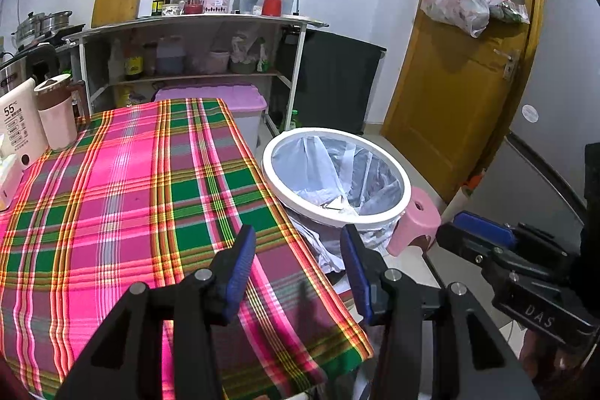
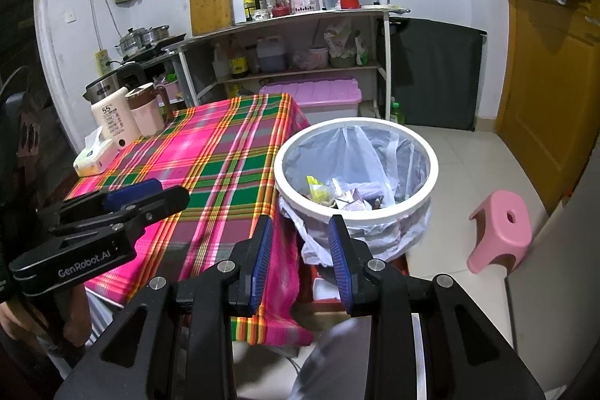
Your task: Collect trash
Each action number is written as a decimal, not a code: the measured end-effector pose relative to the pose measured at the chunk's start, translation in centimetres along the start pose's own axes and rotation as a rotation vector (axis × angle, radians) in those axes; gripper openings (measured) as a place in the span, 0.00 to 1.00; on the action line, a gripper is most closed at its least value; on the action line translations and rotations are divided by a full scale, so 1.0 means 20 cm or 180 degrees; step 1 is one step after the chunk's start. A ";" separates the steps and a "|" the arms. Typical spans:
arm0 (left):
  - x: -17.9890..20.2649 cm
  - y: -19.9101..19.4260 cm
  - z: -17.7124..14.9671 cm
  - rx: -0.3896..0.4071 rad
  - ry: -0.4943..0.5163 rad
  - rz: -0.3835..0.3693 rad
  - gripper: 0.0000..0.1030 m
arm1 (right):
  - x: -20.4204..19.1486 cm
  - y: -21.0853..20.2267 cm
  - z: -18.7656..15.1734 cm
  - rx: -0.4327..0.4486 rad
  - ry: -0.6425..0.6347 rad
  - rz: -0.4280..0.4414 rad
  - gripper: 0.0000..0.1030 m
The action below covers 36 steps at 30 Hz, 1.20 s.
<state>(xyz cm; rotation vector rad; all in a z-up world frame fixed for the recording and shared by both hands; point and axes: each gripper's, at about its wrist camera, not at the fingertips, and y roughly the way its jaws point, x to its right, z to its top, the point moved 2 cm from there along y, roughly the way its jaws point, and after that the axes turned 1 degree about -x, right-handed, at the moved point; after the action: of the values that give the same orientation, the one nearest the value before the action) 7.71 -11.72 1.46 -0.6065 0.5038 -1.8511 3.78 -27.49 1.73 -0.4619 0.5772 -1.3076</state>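
The left tongs (image 1: 298, 242) are being held spread above the near corner of the table (image 1: 123, 197), which is being covered by a pink and green plaid cloth; nothing is being gripped between the blue pads. The right tongs (image 2: 300, 235) are being held parted as well, with nothing between them, over the table's edge just beside the white-rimmed bin (image 2: 356, 171). The trash (image 2: 337, 192), a yellow wrapper and crumpled papers, is being kept inside the bin's clear liner. The bin is being seen just beside the table. A pink stool (image 2: 500, 231) is being seen on the floor near it.
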 end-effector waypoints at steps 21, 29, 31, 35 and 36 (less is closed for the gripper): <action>0.01 -0.01 -0.02 -0.0005 0.0003 0.0011 0.47 | 0.00 -0.01 0.00 -0.0004 -0.0002 0.0005 0.31; 0.01 -0.01 -0.02 -0.0007 0.0008 0.0019 0.47 | 0.00 -0.01 0.00 -0.0001 0.0001 0.0003 0.31; 0.01 -0.01 -0.01 -0.0007 0.0008 0.0020 0.47 | 0.00 -0.01 0.00 -0.0005 0.0002 0.0004 0.31; 0.01 -0.01 -0.03 -0.0011 0.0018 0.0041 0.47 | 0.00 0.00 0.00 -0.0005 0.0002 0.0004 0.31; 0.01 -0.01 -0.03 -0.0010 0.0018 0.0048 0.47 | 0.00 -0.01 -0.01 -0.0009 0.0003 0.0005 0.31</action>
<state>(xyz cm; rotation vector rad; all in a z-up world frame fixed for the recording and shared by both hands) 7.06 -11.73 1.16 -0.5982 0.5138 -1.8385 3.54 -27.54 1.75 -0.4630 0.5804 -1.3056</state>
